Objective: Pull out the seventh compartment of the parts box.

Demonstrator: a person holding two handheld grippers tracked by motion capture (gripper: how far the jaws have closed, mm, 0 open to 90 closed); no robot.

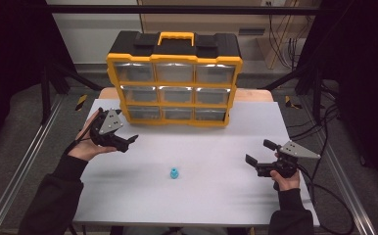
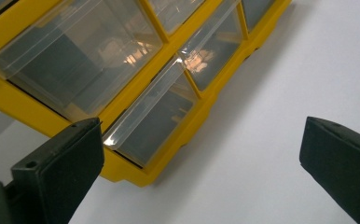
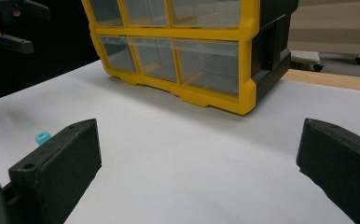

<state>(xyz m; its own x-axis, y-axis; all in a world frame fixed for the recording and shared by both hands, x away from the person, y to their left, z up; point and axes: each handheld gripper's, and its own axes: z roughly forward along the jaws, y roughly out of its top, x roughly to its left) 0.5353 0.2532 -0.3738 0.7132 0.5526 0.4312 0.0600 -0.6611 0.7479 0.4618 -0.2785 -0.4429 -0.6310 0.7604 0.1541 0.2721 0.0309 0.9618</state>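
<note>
A small blue piece (image 1: 174,173) is seen lying alone on the white tabletop (image 1: 211,196), near the centre, well apart from both tools. The left hand-held gripper (image 1: 128,141) is held at about 10 o'clock from it, with the jaws spread wide and nothing between them, close to the yellow drawer cabinet (image 1: 174,85). The right hand-held gripper (image 1: 258,152) is held at about 3 o'clock, also wide and empty.
</note>
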